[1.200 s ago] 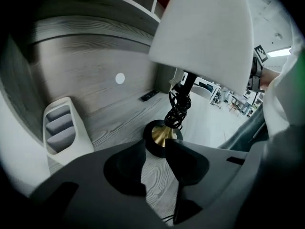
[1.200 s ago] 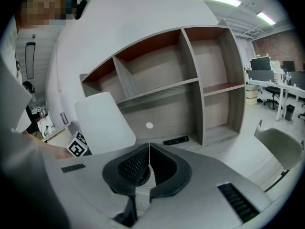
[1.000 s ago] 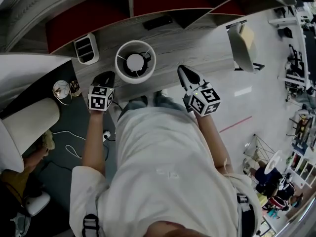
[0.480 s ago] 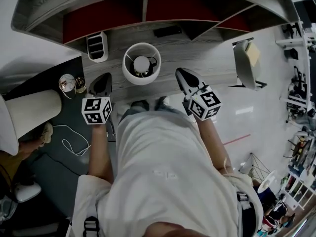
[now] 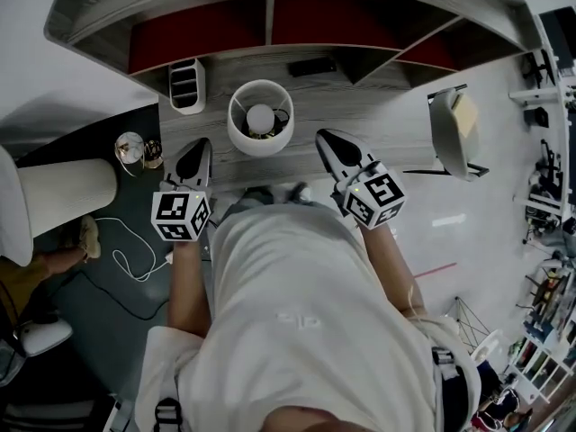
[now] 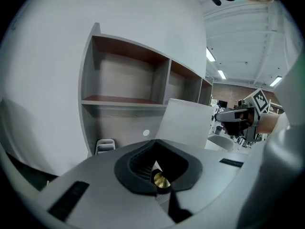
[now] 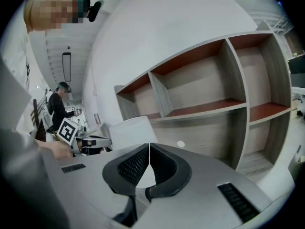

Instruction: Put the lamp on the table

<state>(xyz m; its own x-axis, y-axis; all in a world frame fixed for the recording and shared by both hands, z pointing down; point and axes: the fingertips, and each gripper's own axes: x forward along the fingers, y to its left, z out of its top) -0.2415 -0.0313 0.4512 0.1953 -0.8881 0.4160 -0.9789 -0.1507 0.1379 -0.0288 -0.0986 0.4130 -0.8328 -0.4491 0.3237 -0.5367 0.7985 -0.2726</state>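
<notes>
Lamp (image 5: 260,118) shade white. Table (image 5: 378,106) grey wood-grain. Shelf (image 5: 198,34) at 12 o'clock, red-brown inside. My left gripper (image 5: 198,144), right gripper (image 5: 324,138): black-and-white marker cubes.

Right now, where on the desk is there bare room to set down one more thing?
The widest bare patch of the desk lies right of the lamp, between the black flat object and the front edge. The left end is crowded: the white slotted box stands close beside the lamp.
</notes>
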